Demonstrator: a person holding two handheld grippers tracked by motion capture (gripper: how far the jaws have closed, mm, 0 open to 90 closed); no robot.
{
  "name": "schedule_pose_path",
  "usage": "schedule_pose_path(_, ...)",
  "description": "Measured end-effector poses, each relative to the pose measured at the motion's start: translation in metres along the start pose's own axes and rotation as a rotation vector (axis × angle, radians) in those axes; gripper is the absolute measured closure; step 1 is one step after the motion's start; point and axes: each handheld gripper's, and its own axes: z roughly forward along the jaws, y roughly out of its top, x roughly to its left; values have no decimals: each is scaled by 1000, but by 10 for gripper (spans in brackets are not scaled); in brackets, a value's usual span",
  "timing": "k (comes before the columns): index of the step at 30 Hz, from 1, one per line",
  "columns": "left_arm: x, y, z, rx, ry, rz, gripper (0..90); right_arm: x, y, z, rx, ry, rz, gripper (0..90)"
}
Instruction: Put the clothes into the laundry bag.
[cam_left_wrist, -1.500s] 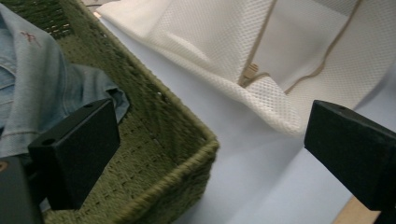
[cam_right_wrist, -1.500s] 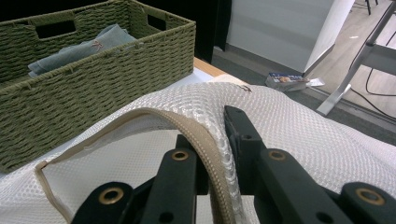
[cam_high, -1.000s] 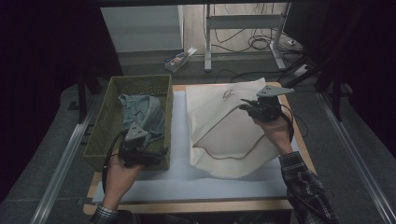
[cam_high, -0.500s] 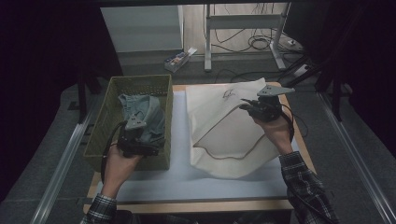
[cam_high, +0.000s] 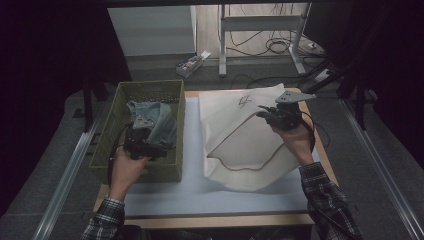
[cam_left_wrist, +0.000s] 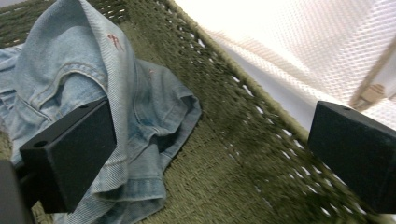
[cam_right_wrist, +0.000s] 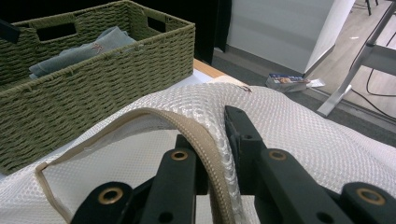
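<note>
A: Denim garment (cam_high: 152, 125) location?

B: Inside the green woven basket (cam_high: 150, 172), at the 9 o'clock side of the table (cam_high: 220, 220). In the left gripper view the denim lies bunched on the basket floor.

A: Left gripper (cam_high: 145, 134) condition?

B: Jaws spread wide, inside the basket. One jaw rests against the denim folds at 9 o'clock; the other stands clear near the basket wall at 3 o'clock. Nothing is clamped.

A: Item at centre?

B: White mesh laundry bag (cam_high: 240, 145), lying on the table just beside the basket, its mouth edged with a beige zipper band (cam_right_wrist: 205, 144).

A: Right gripper (cam_right_wrist: 215, 140) condition?

B: Jaws closed on the bag's zipper band, lifting that edge at 2 o'clock.
</note>
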Motion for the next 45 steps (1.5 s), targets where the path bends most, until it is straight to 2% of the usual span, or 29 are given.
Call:
schedule_pose_path(11,11,5,14,21,15,8,0,1,0,0,1,1,-4,797)
schedule_pose_path(13,13,6,16,29,20,4,0,0,0,0,1,0,-4,797)
schedule_pose_path(14,16,8,18,45,9,-18,0,0,0,0,1,1,-4,797)
schedule_pose_path(18,19,11,18,35,39,9,0,0,0,0,2,1,-5,797)
schedule_pose_path(32,35,17,37,55,79,-8,0,0,0,0,3,2,-8,797)
schedule_pose_path(39,42,24,45,63,93,-33,0,0,1,0,3,3,-10,796)
schedule_pose_path(45,52,28,56,120,129,-61,0,0,1,0,3,2,-11,795)
